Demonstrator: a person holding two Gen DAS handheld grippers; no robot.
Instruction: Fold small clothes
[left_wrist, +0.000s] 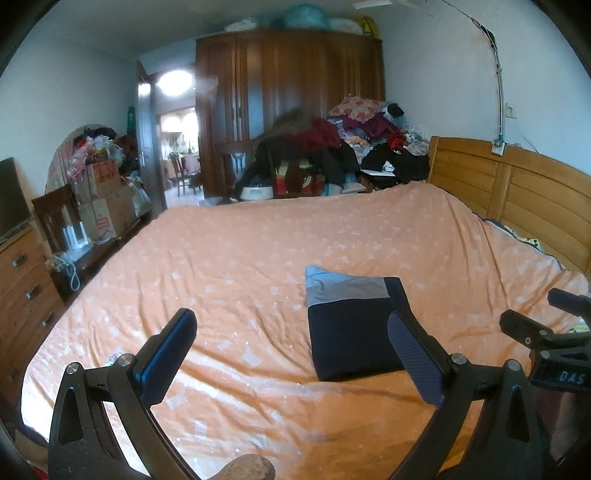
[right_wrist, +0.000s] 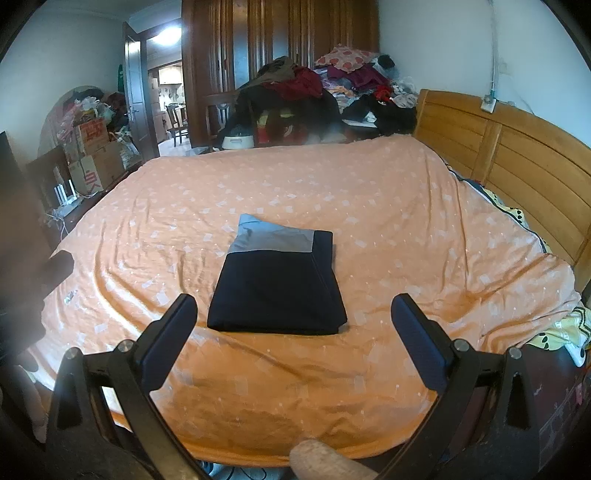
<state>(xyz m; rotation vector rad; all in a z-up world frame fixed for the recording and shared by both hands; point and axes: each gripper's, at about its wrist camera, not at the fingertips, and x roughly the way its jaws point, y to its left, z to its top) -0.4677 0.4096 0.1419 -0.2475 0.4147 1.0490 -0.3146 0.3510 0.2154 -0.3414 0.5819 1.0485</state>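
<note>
- The folded garment (right_wrist: 277, 280), dark navy with a grey and light-blue band at its far end, lies flat on the orange bedspread (right_wrist: 388, 221), roughly in the middle of the bed.
- In the right wrist view it sits at about 12 o'clock from the right gripper (right_wrist: 293, 321), almost centred in the gap between the two fingers, its near edge just beyond the tips.
- In the left wrist view the same garment (left_wrist: 351, 328) lies at about 1 o'clock from the left gripper (left_wrist: 291, 341), pushed towards the right-hand finger, which covers its near right corner.
- Its long axis runs away from both cameras, 6 to 12 o'clock, with the grey band at the 12 o'clock end.
- Both grippers stand wide open and hold nothing; neither touches the cloth.
- The right gripper looks squarer to the garment, and I judge it the better placed for any next reach; the left would have to shift towards 3 o'clock first.
- The garment already looks neatly folded into a compact rectangle, so the fold seems done or nearly so.
- A heap of unsorted clothes (right_wrist: 354, 85) lies beyond the far edge of the bed, at 12 to 1 o'clock, well apart from both grippers.
</note>
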